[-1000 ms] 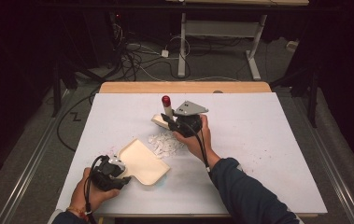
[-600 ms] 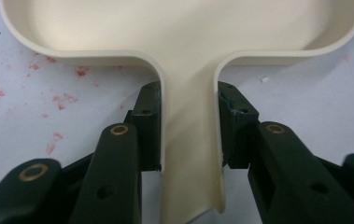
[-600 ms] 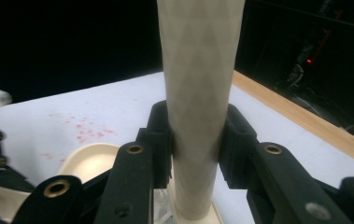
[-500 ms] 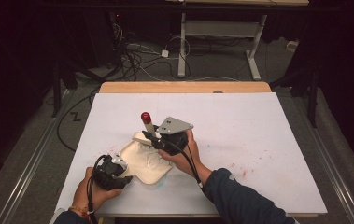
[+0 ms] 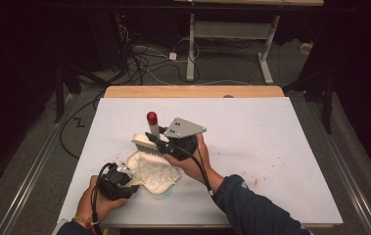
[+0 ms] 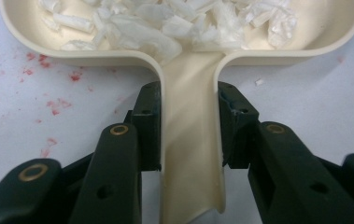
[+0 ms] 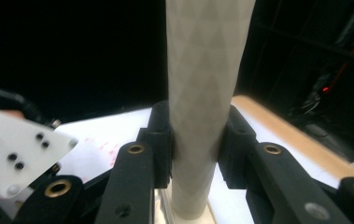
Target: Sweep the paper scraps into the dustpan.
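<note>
One cream dustpan [image 5: 154,174] lies on the white desk [image 5: 271,147], near the desk's front edge and left of its middle, and every place below is reckoned from it. Its tray holds one heap of white scraps [image 6: 165,23], too many and too tangled to count, and one loose white crumb [image 6: 259,82] lies on the desk just beside the tray's rim. There are two hand-held grippers. The left hand-held gripper [image 6: 188,116] sits at the dustpan's handle end, toward the front-left of the desk, its two black jaws clamped on the handle's two sides with the pads pressed against the cream plastic. The right hand-held gripper [image 5: 154,138] hangs just behind and above the dustpan's tray, its two jaws squeezed tight on the pale handle of one brush [image 5: 146,141]. The brush's handle stands upright with its red tip at the top, and its white bristles sit over the tray's far edge. Faint red specks [image 6: 74,75] dot the desk beside the dustpan.
</note>
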The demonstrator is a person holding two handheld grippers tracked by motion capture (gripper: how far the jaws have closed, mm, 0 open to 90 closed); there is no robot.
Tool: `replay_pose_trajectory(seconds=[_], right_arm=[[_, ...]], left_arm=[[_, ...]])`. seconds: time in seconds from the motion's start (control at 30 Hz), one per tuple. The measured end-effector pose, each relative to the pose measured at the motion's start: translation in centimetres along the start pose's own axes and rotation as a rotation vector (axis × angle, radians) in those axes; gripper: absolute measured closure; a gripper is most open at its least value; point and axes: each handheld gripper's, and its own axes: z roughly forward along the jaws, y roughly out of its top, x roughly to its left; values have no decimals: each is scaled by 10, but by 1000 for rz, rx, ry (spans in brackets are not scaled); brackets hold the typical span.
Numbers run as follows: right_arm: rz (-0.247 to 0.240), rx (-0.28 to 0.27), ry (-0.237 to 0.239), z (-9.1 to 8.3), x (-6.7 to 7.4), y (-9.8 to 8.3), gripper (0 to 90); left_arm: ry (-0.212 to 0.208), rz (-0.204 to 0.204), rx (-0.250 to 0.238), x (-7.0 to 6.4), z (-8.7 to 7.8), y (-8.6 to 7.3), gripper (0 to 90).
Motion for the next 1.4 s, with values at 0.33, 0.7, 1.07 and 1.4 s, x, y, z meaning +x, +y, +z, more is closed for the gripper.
replay_pose_trajectory(seconds=[0.33, 0.7, 1.07, 1.4], right_arm=[[33, 26, -85, -72, -34, -2, 705], [15, 157, -145, -139, -44, -43, 706], [6, 197, -94, -108, -11, -55, 705], [7, 134, -20, -64, 16, -37, 706]], left_arm=[[-7, 7, 5, -2, -2, -3, 633], [-5, 12, 20, -6, -2, -1, 633], [-2, 19, 23, -7, 0, 2, 633], [-6, 11, 6, -7, 0, 0, 632]])
